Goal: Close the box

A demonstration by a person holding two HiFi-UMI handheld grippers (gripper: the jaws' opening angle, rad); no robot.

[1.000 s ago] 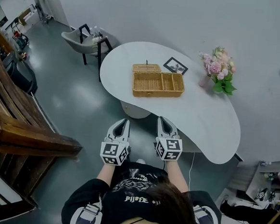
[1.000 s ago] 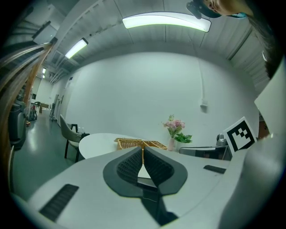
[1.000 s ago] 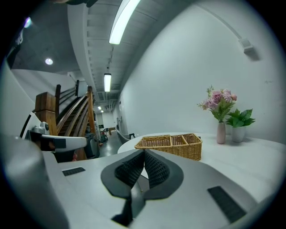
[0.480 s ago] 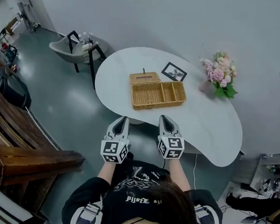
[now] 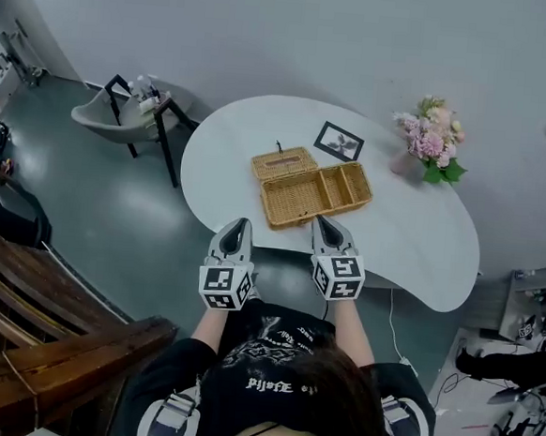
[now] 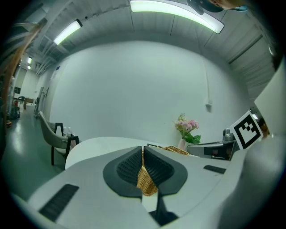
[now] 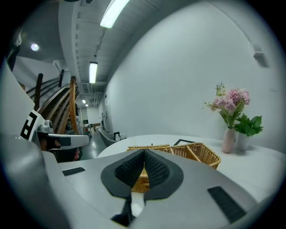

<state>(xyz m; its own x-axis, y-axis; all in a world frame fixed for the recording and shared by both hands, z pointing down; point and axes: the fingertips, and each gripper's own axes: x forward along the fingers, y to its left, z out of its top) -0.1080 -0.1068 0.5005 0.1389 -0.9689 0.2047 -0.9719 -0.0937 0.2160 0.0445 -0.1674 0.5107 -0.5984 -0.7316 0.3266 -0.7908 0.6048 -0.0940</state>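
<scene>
An open wicker box (image 5: 313, 193) with compartments sits on the white table (image 5: 422, 243). Its lid (image 5: 284, 162) lies folded back flat on the far left side. My left gripper (image 5: 240, 223) is shut and empty, just off the table's near edge, short of the box's left front corner. Also shut and empty, my right gripper (image 5: 321, 220) has its tip at the box's front wall. In the left gripper view the box (image 6: 177, 150) shows beyond the shut left gripper (image 6: 143, 150). The right gripper view has the box (image 7: 199, 154) straight ahead of the right gripper (image 7: 144, 153).
A framed picture (image 5: 339, 141) lies behind the box. A vase of pink flowers (image 5: 431, 138) stands at the table's far right. A grey chair (image 5: 121, 116) is left of the table. Wooden beams (image 5: 55, 355) run along the left near the floor.
The person has stepped closer to the table. Both grippers have moved forward, from over the floor to the table's near edge, the right one reaching the box's front. Both stayed shut.
</scene>
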